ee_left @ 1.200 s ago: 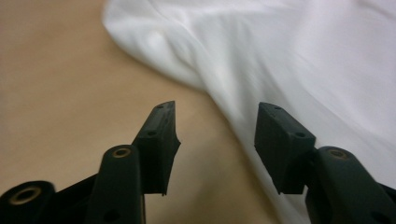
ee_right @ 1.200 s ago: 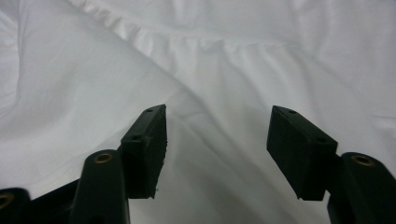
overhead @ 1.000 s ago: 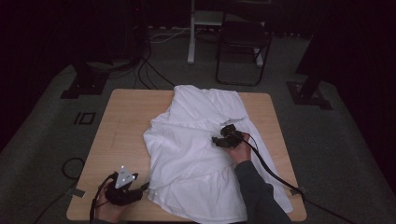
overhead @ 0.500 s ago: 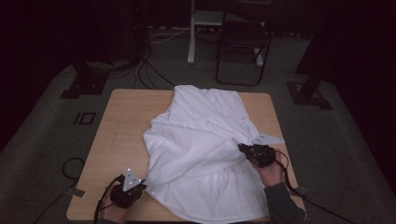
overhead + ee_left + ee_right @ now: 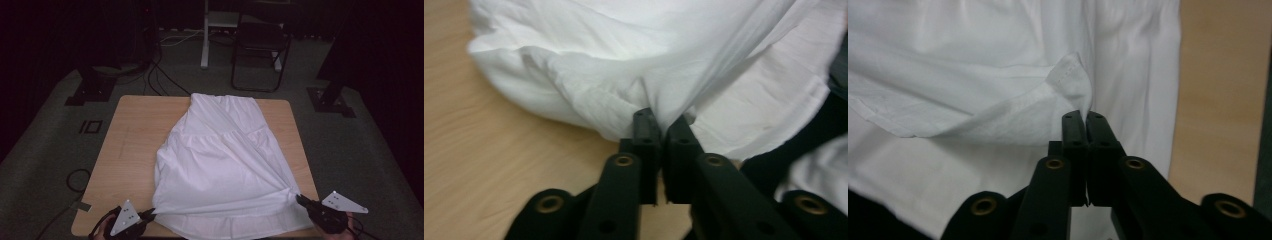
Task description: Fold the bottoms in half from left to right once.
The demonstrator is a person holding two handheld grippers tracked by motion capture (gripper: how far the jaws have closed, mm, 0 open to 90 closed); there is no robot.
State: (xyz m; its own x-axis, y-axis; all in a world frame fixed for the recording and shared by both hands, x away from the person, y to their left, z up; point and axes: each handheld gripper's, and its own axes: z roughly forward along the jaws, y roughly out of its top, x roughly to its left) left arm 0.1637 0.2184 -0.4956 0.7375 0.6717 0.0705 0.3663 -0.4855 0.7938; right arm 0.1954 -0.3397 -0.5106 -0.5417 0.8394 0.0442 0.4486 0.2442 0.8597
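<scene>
- White garment [image 5: 225, 165]: one piece, spread over the middle of the wooden table [image 5: 135, 135]. Its narrow end reaches the far edge of the table; its wide hem lies along the near edge, closest to me. A seam band crosses it about halfway up.
- My left gripper [image 5: 149, 216]: at the near left corner of the garment, low over the table edge. In the left gripper view [image 5: 660, 120] the two black jaws stand almost together with a bunched fold of the white cloth pinched between their tips. The jaws have just eased apart a little, and the cloth is still caught between them.
- My right gripper [image 5: 301, 200]: at the near right corner of the garment, just past the table's right edge. In the right gripper view [image 5: 1082, 116] the jaws are pressed together with a thin corner of the hem clamped at their tips, the corner standing up above them.
- Cloth between the two grips: pulled taut from the right corner, with straight creases fanning toward the middle of the garment; the hem below the left grip lies flat on the wood.
- Grey three-cornered plates: one on top of each gripper, seen from the high view.
- Surroundings: dark carpet, cables [image 5: 165, 75] on the floor behind the table, a folding chair [image 5: 260, 50] beyond the far edge.
</scene>
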